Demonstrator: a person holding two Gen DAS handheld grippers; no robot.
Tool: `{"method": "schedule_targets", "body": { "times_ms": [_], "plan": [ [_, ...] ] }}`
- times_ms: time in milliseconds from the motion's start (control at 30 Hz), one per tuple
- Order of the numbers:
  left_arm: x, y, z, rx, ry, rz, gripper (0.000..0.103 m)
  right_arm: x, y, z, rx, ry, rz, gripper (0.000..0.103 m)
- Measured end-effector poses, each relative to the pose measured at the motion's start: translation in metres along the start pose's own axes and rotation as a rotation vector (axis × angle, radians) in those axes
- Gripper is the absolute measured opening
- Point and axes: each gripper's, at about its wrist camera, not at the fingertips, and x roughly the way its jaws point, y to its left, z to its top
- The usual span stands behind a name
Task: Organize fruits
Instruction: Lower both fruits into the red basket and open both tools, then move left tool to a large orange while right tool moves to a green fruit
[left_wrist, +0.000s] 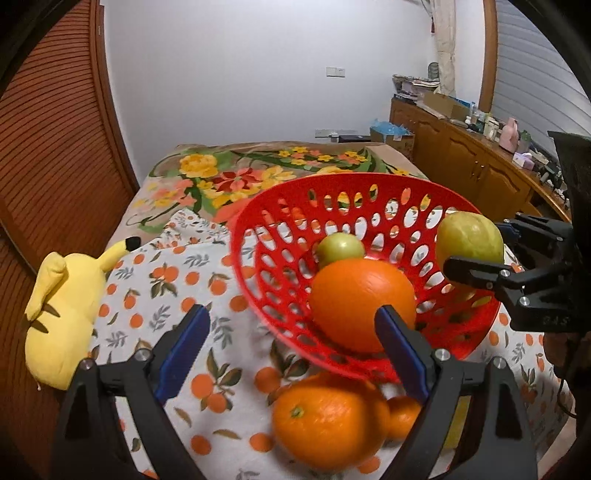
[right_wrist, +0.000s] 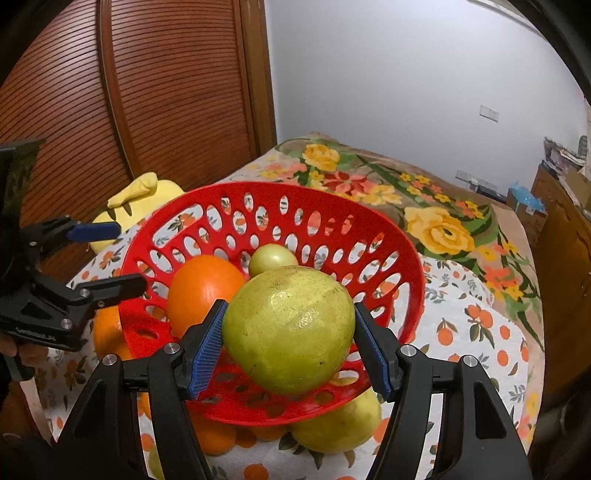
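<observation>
Carrying a big yellow-green fruit (right_wrist: 288, 332), the right gripper (right_wrist: 288, 332) has its blue pads pressed on either side of it, jaws about half spread, and hangs over the near rim of the red basket (right_wrist: 410, 273). Inside the basket sit an orange (right_wrist: 201, 288) at about 9 o'clock and a small green fruit (right_wrist: 271, 258) at 12 o'clock toward the middle. To do this step well, the fruit should go down into the free space at 3 o'clock in the basket, low enough to rest before the pads let go, so it does not roll onto the others. The left gripper (left_wrist: 291, 350) stands wide apart and holds nothing, off the basket's 9 o'clock rim. More fruit waits on the orange-print cloth (left_wrist: 166, 284): an orange (left_wrist: 325, 424) just outside the near rim and another yellow-green fruit (right_wrist: 340, 428) tucked under the basket's edge at 6 o'clock. A yellow plush toy (left_wrist: 62, 314) lies well apart.
</observation>
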Motion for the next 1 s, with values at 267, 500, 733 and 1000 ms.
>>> {"method": "schedule_targets", "body": {
  "times_ms": [267, 500, 733, 1000],
  "plan": [
    [-0.013, 0.008, -0.011, -0.011, -0.031, 0.017, 0.092, 0.003, 0.008, -0.004, -0.012, 0.010, -0.024, 0.069],
    [-0.012, 0.017, -0.012, -0.016, -0.052, 0.030, 0.092, -0.008, 0.010, -0.003, 0.005, -0.040, -0.027, 0.069],
    [-0.020, 0.013, -0.003, 0.064, -0.157, 0.067, 0.092, -0.031, 0.017, -0.002, 0.023, -0.090, -0.030, 0.069],
    [-0.035, 0.005, 0.007, 0.110, -0.219, 0.027, 0.092, -0.056, 0.036, -0.017, 0.030, -0.134, -0.028, 0.069]
  ]
}}
